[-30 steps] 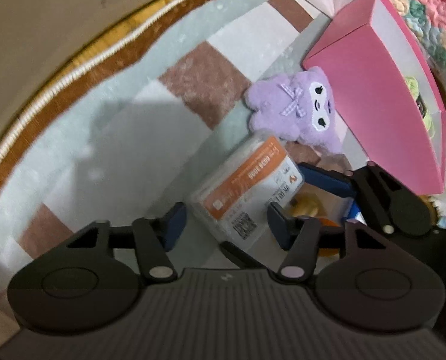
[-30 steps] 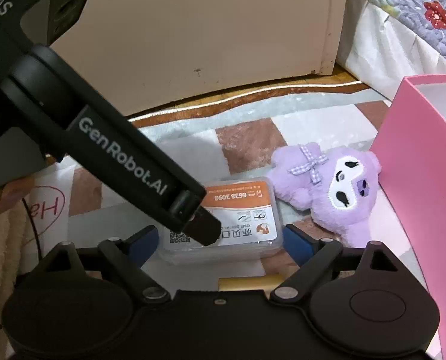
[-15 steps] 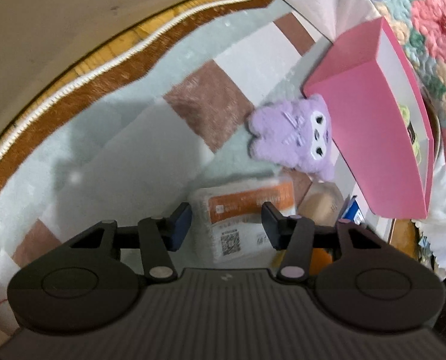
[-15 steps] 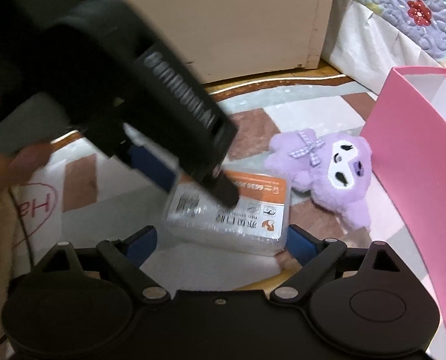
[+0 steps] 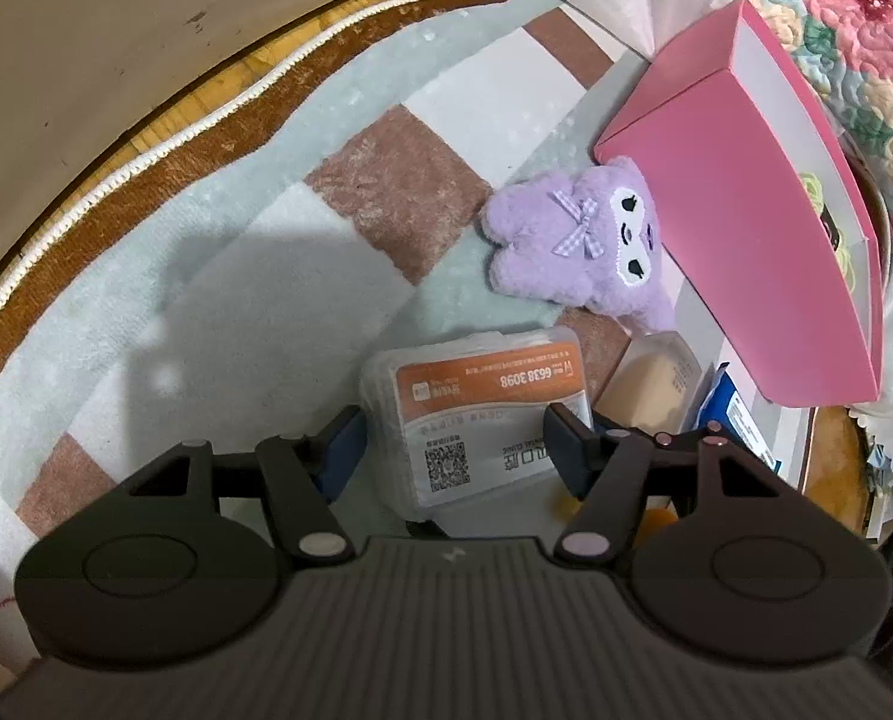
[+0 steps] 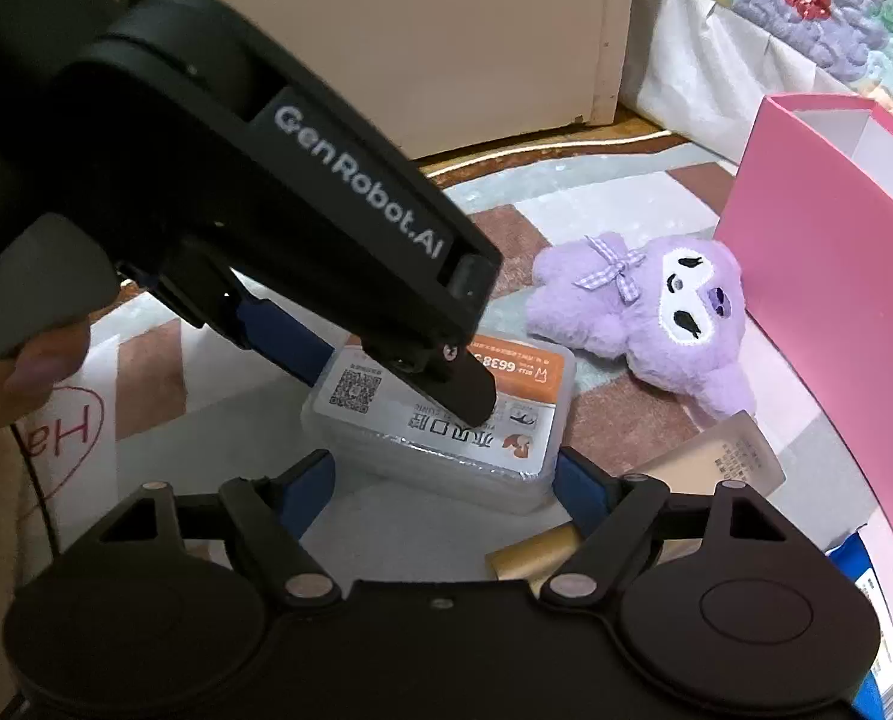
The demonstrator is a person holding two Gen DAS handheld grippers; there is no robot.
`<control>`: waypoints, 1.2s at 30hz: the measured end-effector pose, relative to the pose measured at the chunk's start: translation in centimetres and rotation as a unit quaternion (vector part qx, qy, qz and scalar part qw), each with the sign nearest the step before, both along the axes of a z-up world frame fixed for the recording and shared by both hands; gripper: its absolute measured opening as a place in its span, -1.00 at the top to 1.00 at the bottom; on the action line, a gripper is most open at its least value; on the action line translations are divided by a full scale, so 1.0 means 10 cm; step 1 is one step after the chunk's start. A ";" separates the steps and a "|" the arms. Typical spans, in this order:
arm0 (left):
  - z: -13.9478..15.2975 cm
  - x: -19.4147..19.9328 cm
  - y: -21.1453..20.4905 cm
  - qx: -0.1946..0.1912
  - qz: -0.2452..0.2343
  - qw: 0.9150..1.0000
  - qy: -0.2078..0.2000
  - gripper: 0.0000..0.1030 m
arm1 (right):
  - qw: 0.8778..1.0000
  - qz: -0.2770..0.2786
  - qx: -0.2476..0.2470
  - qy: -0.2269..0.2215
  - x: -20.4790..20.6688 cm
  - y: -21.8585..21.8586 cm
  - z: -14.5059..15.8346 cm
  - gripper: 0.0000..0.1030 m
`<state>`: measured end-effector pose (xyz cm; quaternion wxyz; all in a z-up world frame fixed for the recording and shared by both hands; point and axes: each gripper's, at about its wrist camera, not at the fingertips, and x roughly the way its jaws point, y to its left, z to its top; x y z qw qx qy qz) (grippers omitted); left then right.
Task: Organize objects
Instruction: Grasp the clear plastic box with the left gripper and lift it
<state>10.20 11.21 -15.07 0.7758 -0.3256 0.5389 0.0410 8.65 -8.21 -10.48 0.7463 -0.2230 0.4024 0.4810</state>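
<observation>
While both grippers straddle the box:
Clear plastic box (image 5: 476,414): long axis left–right.
Left gripper (image 5: 455,447): jaws opening, box between.
Right gripper (image 6: 446,480): closing — box between, nearer.

Near end of clear plastic case (image 5: 476,414) hidden behind left gripper (image 5: 455,450) body. Label partly covered by black fingers (image 6: 464,387) in right wrist view. Pink box (image 6: 824,276) cut off at frame edge. Box contents too small to tell.

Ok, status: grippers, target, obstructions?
Left gripper opening, right gripper closing, both astride clear case. Grip unconfirmed. Purple plush and pink box close by.
</observation>
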 end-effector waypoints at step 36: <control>1.75 -0.06 -1.21 0.060 -0.217 0.958 -0.177 -0.05 | 0.982 -0.143 0.036 -0.116 0.04 -0.94 1.49 -0.65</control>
